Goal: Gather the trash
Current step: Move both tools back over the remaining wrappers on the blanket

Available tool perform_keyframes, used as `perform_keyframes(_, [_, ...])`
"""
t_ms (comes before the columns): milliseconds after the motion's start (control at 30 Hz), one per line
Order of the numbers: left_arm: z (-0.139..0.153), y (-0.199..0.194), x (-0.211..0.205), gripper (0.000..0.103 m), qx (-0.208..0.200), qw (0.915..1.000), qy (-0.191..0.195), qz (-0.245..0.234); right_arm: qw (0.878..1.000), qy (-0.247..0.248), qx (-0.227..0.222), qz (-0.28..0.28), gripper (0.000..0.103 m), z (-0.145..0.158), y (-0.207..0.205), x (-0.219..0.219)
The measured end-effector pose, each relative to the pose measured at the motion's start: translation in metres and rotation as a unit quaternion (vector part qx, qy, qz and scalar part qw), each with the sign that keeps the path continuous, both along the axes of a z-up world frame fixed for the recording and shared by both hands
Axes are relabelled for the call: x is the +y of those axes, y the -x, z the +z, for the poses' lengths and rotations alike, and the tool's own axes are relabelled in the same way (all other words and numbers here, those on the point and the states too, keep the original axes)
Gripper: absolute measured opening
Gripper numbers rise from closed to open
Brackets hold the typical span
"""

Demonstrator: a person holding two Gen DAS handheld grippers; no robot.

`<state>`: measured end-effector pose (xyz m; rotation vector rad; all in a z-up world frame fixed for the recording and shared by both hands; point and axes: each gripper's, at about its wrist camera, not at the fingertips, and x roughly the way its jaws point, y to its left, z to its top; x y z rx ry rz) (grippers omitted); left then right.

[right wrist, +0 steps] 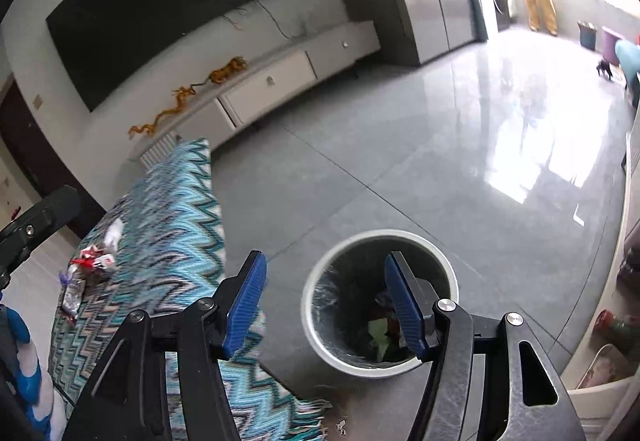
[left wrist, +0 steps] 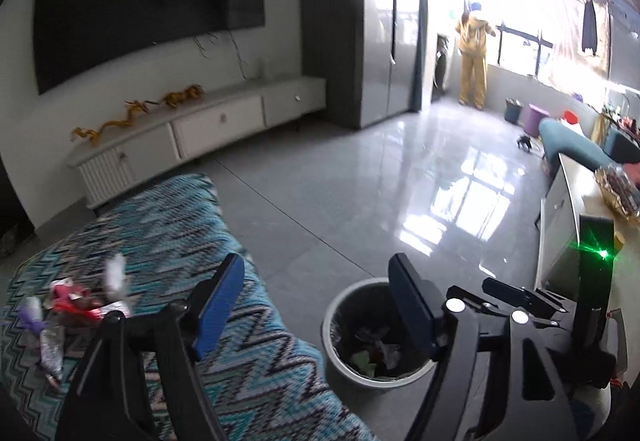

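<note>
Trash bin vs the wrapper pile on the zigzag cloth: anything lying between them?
Only the zigzag cloth and a strip of bare grey floor separate the trash bin from the wrapper pile. Right wrist view shows it best.

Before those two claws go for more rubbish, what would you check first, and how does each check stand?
1. Left gripper empty and open: ok.
2. Right gripper empty and open: ok.
3. Trash bin upright with room left: ok, only a few scraps at the bottom.
4. Rubbish left to collect: ok, wrappers and a white wad lie on the zigzag blanket.
5. Way clear: ok, the person in yellow stands far off by the window.
6. Wrappers separate or stuck together: cannot tell.
</note>
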<state>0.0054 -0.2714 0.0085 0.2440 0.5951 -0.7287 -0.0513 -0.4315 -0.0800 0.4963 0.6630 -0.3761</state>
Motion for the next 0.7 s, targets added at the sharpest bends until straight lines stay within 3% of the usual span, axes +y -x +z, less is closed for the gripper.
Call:
perform_keyframes(267, [0.032,0.013,0.058,0.073,-0.040,0.9978,0.029,0.044,0.999,0.040,-0.031,0.009,0.063,0.046,0.010,0.035])
perform_keyframes(700, [0.064,0.041,0.144,0.073,-0.096,0.9871,0.065,0.111,0.993,0.085,-0.069,0.049,0.064,0.100,0.018,0.098])
